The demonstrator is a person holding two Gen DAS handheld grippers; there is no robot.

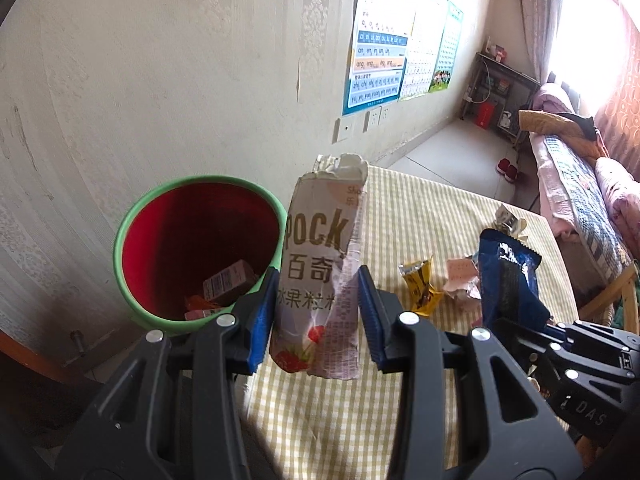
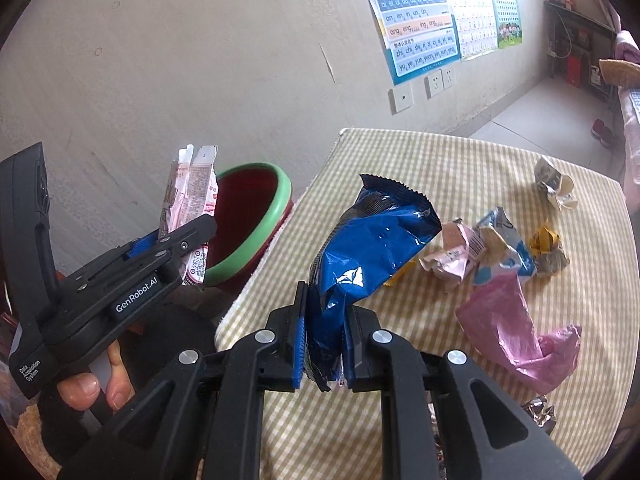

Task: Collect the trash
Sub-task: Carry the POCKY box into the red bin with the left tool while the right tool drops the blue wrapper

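pocky box [image 1: 320, 276] clamped upright between left tool [image 1: 318, 312] pads.

Upright torn Pocky wrapper [image 1: 316, 280] and crumpled blue wrapper [image 2: 360, 256] aloft, green-rimmed red bin [image 1: 196, 248] beside checked table [image 1: 420, 216].

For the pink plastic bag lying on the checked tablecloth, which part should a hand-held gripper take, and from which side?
Probably the raised, crumpled fold of the pink plastic bag at its near right end, coming from above. The rest lies flat on the checked tablecloth, giving the pads little to pinch, and the left side is crowded by crumpled wrappers.
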